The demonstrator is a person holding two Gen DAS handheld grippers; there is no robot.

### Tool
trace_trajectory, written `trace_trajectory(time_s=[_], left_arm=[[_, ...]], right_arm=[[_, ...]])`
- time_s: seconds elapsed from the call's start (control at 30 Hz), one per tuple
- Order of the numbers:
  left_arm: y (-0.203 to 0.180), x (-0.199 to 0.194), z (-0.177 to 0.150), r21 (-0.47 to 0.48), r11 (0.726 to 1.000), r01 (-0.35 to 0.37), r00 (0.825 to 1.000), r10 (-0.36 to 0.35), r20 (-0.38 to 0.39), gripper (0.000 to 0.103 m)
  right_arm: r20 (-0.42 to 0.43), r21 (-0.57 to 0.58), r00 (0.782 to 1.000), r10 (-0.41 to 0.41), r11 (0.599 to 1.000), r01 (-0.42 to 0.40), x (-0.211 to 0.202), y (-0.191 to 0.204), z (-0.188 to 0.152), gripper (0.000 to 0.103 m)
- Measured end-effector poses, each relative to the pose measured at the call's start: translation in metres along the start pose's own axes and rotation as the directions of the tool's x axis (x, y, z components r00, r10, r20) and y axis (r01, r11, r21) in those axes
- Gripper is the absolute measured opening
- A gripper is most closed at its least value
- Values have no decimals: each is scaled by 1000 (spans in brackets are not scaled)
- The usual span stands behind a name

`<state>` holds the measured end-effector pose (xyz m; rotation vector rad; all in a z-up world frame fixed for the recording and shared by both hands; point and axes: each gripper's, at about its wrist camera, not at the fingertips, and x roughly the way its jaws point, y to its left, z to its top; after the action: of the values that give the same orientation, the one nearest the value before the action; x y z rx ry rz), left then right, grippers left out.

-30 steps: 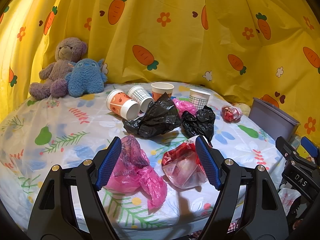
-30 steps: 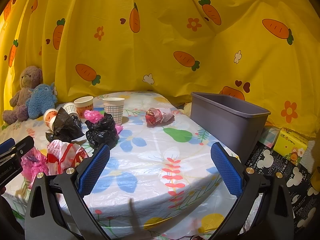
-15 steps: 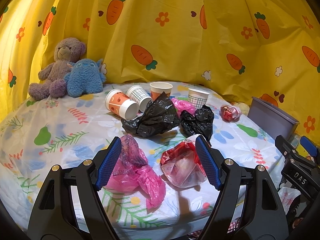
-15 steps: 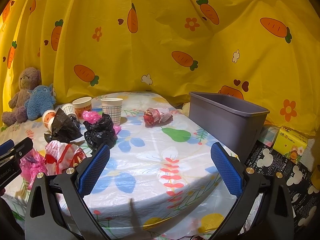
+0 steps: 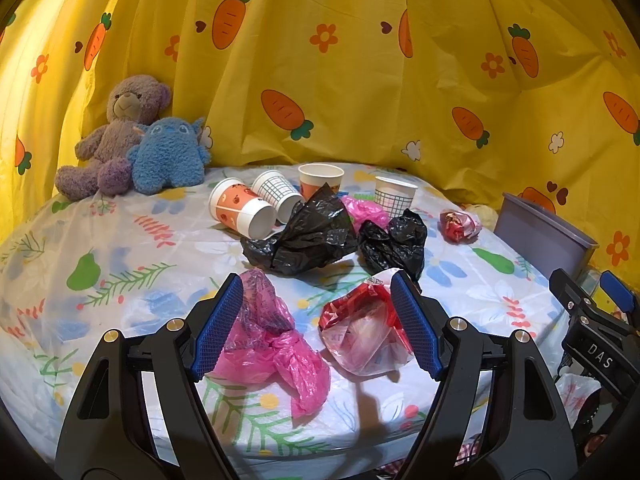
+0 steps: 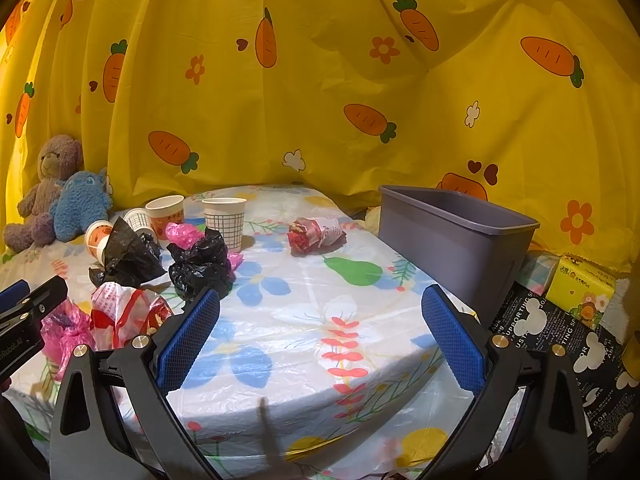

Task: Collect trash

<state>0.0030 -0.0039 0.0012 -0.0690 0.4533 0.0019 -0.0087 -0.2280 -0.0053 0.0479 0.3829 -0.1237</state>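
Trash lies scattered on a round table with a floral cloth [image 5: 132,256]. My left gripper [image 5: 316,320] hangs open above the near edge, with a crumpled pink bag [image 5: 272,344] and a red-and-clear bag [image 5: 360,336] beneath its jaws, neither touched. Behind them sit two black bags [image 5: 308,236] [image 5: 394,242], several paper cups [image 5: 244,214] [image 5: 394,196], a pink scrap [image 5: 366,208] and a red wrapper [image 5: 460,226]. My right gripper [image 6: 320,332] is open over bare cloth near the table's right side. A grey bin [image 6: 452,236] stands off the table's right edge.
A purple teddy bear [image 5: 116,136] and a blue plush [image 5: 168,156] sit at the back left against a yellow carrot-print curtain [image 5: 340,80]. On a black printed surface right of the bin lies a yellow tissue pack [image 6: 580,292].
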Motion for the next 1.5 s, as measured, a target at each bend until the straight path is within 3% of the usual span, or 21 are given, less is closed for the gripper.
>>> trace_trajectory(time_s=[1.3,1.5], left_arm=[[-8,9,0,10,1000,6,1000,-7,12,75],[-12,11,-2,19,999,39,999,-39,-1,75]], right_arm=[[2,-3,1000,21,1000,-21,6,3,-6,98],[-7,2,999,44,999,-44,9,3,-6,96]])
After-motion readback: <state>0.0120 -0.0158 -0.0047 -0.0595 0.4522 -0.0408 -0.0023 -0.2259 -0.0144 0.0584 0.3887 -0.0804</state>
